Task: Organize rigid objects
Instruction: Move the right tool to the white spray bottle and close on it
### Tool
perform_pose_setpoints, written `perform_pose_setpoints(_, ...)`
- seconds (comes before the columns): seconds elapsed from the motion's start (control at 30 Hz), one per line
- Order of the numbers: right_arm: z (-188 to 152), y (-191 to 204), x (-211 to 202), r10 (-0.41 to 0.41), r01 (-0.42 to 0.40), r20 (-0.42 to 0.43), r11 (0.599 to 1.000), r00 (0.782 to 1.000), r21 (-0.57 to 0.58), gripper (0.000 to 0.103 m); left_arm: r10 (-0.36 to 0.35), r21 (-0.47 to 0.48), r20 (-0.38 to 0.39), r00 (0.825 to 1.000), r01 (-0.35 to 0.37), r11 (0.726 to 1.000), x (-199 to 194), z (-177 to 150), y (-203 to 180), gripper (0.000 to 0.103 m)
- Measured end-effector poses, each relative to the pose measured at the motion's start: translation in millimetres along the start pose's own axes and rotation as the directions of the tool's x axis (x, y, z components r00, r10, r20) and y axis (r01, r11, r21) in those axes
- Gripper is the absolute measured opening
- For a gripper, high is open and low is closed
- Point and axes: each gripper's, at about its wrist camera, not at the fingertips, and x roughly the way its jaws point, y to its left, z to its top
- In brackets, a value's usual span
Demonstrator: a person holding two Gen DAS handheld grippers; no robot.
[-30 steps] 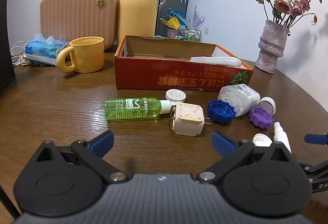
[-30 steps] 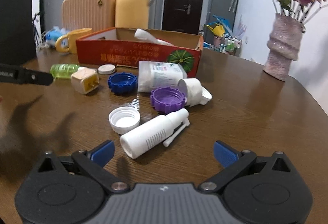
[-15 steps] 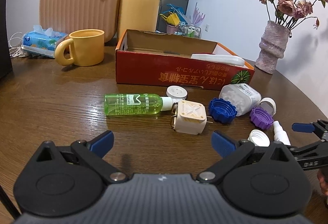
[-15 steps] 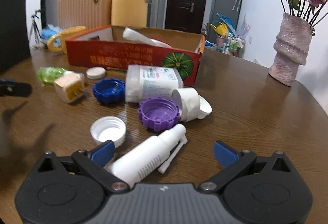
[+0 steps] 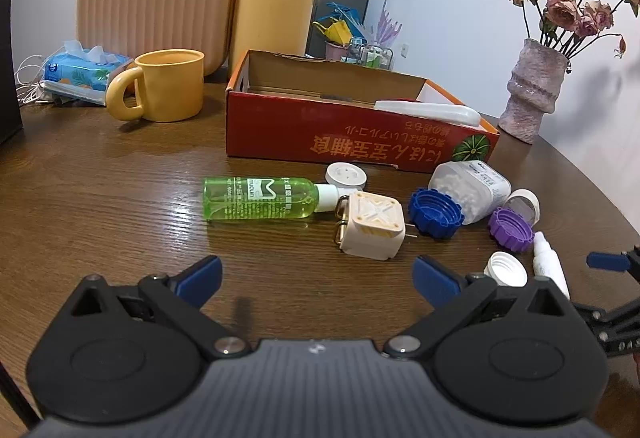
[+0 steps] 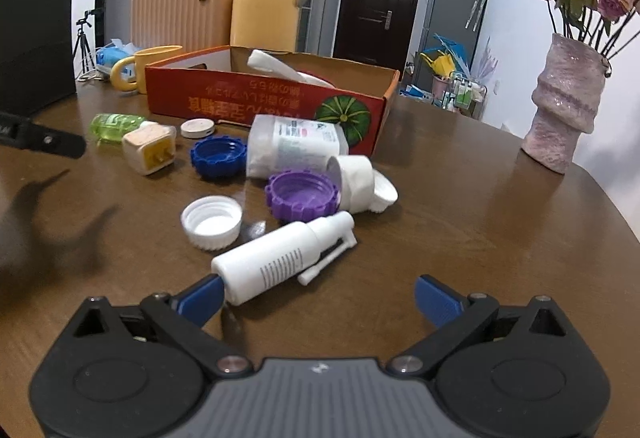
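Right gripper (image 6: 318, 296) wide open, left pad beside spray bottle (image 6: 280, 262).

The table (image 5: 100, 197) is dark brown with a wood grain. The box (image 5: 320, 133) is red with orange lettering and a green pumpkin print at its right end. Near it lie a clear green bottle (image 5: 256, 197), a cream plug (image 5: 372, 226), a blue cap (image 5: 436, 211), a purple cap (image 5: 511, 230), a white cap (image 6: 211, 216) and a white spray bottle (image 6: 276, 262). Far left stands a yellow mug (image 5: 168, 85); far right, a mottled pink vase (image 5: 532, 89).
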Motion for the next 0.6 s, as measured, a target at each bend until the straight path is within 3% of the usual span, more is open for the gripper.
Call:
perform_pose_setpoints(0.37, 19.9, -7.3, 31.9, 0.012, -0.012, -0.007, 1.000, 1.000, -0.023, 0.102, -0.004, -0.001, -0.013, 1.000, 0.004, 1.000, 2.3, -0.1, 0.0, 0.103)
perform_pose_setpoints(0.6, 27.0, -16.1, 48.7, 0.033, -0.032, -0.011, 0.999, 0.999, 0.026, 0.102, -0.008, -0.005, -0.019, 1.000, 0.008, 1.000, 3.3, -0.2, 1.0, 0.103)
